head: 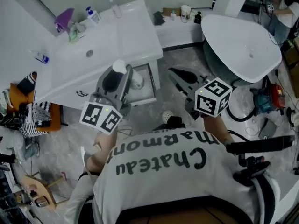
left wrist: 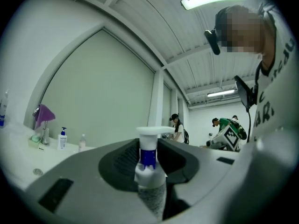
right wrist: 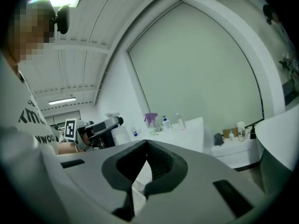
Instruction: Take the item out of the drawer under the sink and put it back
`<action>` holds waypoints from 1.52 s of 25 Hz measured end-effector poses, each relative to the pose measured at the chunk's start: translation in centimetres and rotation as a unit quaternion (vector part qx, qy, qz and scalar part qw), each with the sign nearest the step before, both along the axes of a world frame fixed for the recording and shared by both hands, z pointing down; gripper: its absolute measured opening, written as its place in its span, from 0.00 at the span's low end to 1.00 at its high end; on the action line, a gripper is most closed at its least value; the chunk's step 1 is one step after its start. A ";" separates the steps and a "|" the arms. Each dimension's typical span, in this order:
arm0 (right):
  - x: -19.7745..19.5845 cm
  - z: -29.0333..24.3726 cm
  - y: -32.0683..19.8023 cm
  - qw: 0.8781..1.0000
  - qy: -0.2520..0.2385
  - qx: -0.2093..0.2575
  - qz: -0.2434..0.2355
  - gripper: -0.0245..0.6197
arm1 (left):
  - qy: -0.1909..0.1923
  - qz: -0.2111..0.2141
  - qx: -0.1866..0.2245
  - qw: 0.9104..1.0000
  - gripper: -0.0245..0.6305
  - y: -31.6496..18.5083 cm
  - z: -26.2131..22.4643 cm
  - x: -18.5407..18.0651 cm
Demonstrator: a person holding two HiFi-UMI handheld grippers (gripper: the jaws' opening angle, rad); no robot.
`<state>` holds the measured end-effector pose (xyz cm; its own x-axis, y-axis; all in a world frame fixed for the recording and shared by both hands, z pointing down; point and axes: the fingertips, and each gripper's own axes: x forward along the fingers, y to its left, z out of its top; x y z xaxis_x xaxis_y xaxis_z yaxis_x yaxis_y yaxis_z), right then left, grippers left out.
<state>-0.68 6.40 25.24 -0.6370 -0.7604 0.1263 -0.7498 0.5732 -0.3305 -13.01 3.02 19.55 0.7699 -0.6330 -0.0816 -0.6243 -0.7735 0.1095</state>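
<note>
My left gripper (head: pixel 123 73) is shut on a white pump bottle (head: pixel 119 66) with a blue collar. I hold it upright above the open drawer (head: pixel 148 84) under the white sink counter (head: pixel 93 50). In the left gripper view the bottle (left wrist: pixel 150 171) stands between the jaws, its pump head above them. To the right, my right gripper (head: pixel 173 71) hovers over the floor in front of the drawer. Its jaws (right wrist: pixel 144 143) meet at the tips with nothing between them. The right gripper view also shows the left gripper (right wrist: pixel 100 125) holding the bottle (right wrist: pixel 120 135).
A soap dispenser (head: pixel 92 15), a clear bottle (head: pixel 115 8) and a purple item (head: pixel 64 18) stand on the counter's back. A white bathtub (head: pixel 243 45) fills the right side. Small bottles sit on a low ledge (head: pixel 180 29). Clutter lies at the left (head: pixel 28 111).
</note>
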 end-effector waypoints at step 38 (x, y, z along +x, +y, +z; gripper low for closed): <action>4.1 -0.6 -19.7 0.998 0.017 -0.023 -0.058 0.05 | 0.024 -0.094 -0.041 0.994 0.22 -14.3 0.0 5.9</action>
